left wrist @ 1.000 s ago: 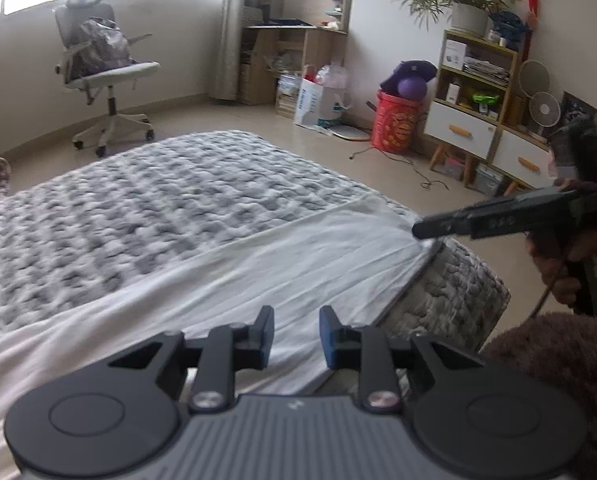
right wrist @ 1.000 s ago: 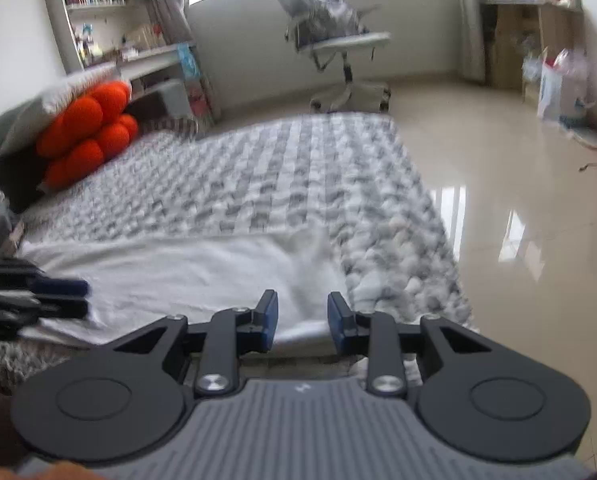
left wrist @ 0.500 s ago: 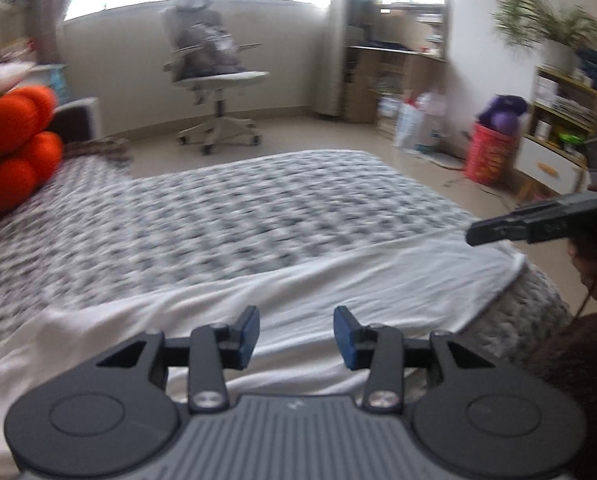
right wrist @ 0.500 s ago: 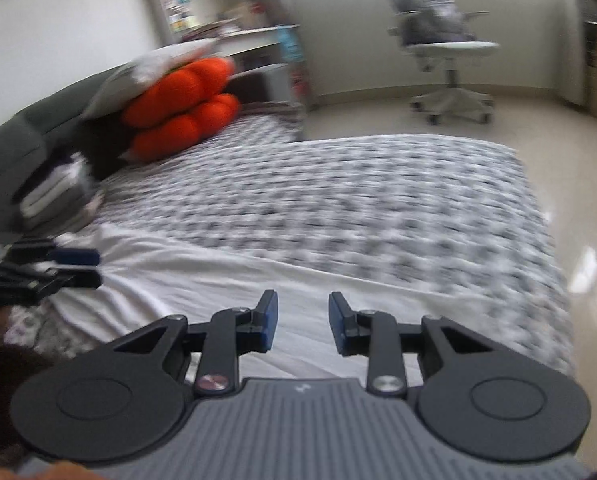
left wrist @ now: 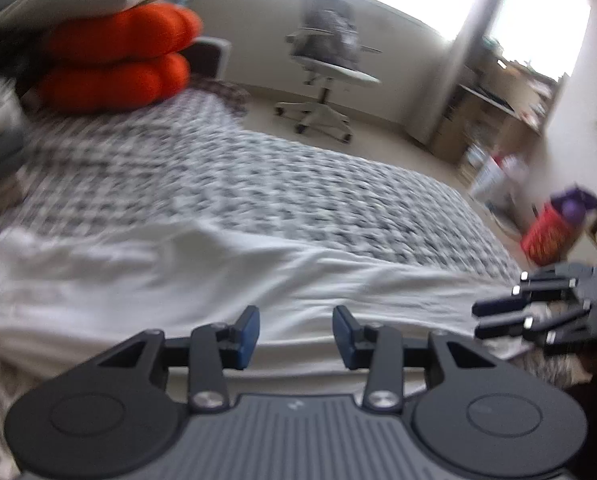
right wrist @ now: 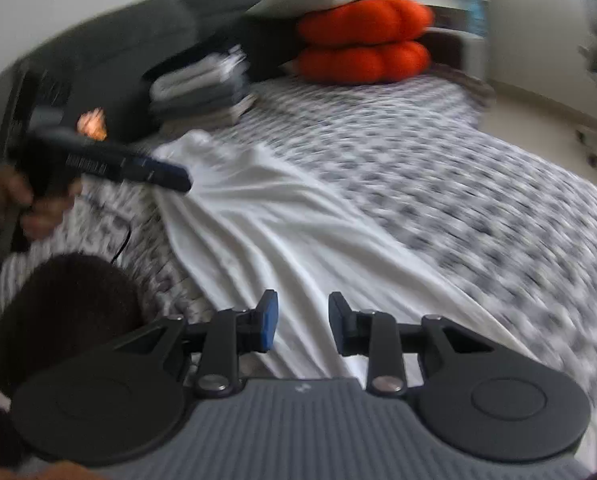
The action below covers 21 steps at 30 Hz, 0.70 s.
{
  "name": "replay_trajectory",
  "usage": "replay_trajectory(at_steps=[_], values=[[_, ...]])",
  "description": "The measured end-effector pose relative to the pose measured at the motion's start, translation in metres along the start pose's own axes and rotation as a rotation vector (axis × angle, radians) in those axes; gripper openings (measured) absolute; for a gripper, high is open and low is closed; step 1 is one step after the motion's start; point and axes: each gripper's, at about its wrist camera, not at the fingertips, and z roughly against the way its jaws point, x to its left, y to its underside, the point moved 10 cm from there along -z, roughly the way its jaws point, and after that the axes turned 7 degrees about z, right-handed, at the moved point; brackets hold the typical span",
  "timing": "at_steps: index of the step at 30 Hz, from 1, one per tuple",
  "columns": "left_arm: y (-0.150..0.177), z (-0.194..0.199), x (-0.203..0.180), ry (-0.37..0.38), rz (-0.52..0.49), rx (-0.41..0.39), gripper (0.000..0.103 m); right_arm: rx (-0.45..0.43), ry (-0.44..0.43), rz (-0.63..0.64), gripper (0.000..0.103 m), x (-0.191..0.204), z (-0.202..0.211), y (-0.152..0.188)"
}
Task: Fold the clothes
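**White garment stretched across the near edge of the bed**

The long white cloth garment [right wrist: 282,236] lies flat on the grey-and-white knitted bedspread [right wrist: 438,168], its length running between the two hands. Left gripper [left wrist: 295,334] and right gripper [right wrist: 302,322] hover over opposite ends, jaws apart, gripping nothing. No containers involved.

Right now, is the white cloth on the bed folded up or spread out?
Spread out: the white cloth lies long and rumpled across the bed.
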Motion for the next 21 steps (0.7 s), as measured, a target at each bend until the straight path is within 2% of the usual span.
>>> replay_trajectory(at_steps=[5, 11, 16, 21], values=[[0.002, 0.013, 0.045, -0.044, 0.198, -0.018, 0.039, 0.032, -0.065, 0.106, 0.030, 0.024, -0.024, -0.012], [0.010, 0.015, 0.081, -0.008, 0.400, 0.008, 0.039, 0.046, -0.103, 0.165, 0.027, 0.044, -0.044, -0.019], [0.017, 0.010, 0.091, 0.010, 0.471, 0.028, 0.038, 0.062, -0.119, 0.185, 0.023, 0.051, -0.057, -0.020], [0.022, 0.001, 0.096, 0.018, 0.511, 0.041, 0.033, 0.093, -0.119, 0.189, 0.022, 0.052, -0.070, -0.019]])
